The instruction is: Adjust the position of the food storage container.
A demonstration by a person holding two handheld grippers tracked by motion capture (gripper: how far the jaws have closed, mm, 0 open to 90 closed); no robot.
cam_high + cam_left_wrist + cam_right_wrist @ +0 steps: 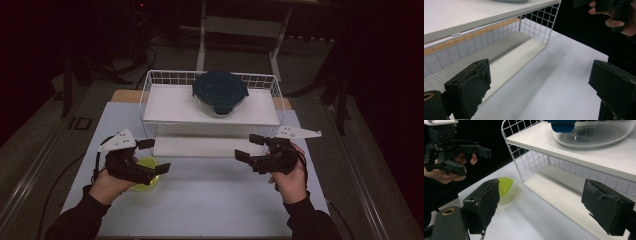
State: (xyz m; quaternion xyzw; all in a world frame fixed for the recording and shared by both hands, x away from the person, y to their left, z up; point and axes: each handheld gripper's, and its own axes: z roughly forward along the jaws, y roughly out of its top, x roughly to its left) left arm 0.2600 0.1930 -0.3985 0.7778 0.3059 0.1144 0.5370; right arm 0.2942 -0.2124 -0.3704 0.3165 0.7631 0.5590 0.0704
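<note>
A white wire rack (pixel 170 107) with two shelves stands at the back of the table. On its top shelf rests a glass bowl with a dark blue lid (pixel 220 92), whose base is visible in the right gripper view (pixel 594 133). My left gripper (pixel 156 156) hovers open just above a small yellow-green cup (pixel 148 164) at the rack's front left. In the left gripper view the jaws (pixel 539 85) stand wide with nothing between them, facing the lower shelf (pixel 506 60). My right gripper (pixel 247 147) is open and empty at the rack's front right, jaws (pixel 541 205) wide apart.
A white mat (pixel 210 200) covers the table in front of the rack. The yellow-green cup (pixel 505 188) sits near the rack's left corner. Dark floor and a white stand frame (pixel 240 25) lie beyond the table.
</note>
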